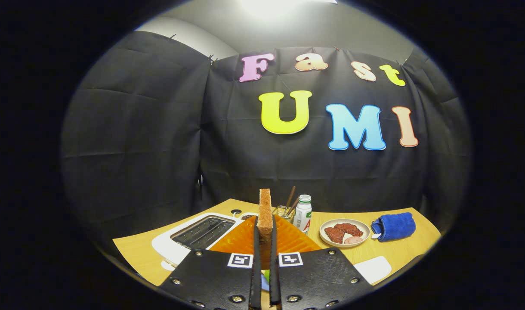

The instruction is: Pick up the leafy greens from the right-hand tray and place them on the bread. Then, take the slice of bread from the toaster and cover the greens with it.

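Observation:
My gripper is shut on a slice of toasted bread, which stands upright and edge-on between the two fingers, lifted above the table. Just left of the fingers, the white toaster lies below with its slots showing dark. Under and beyond the held slice spreads an orange tray. A small patch of green peeks out low between the fingers; what it rests on is hidden by the gripper.
Beyond the orange tray stand a white bottle and a jar with sticks. To the right, a white plate holds pieces of meat, with a rolled blue towel beside it. A white flat object lies near the right finger.

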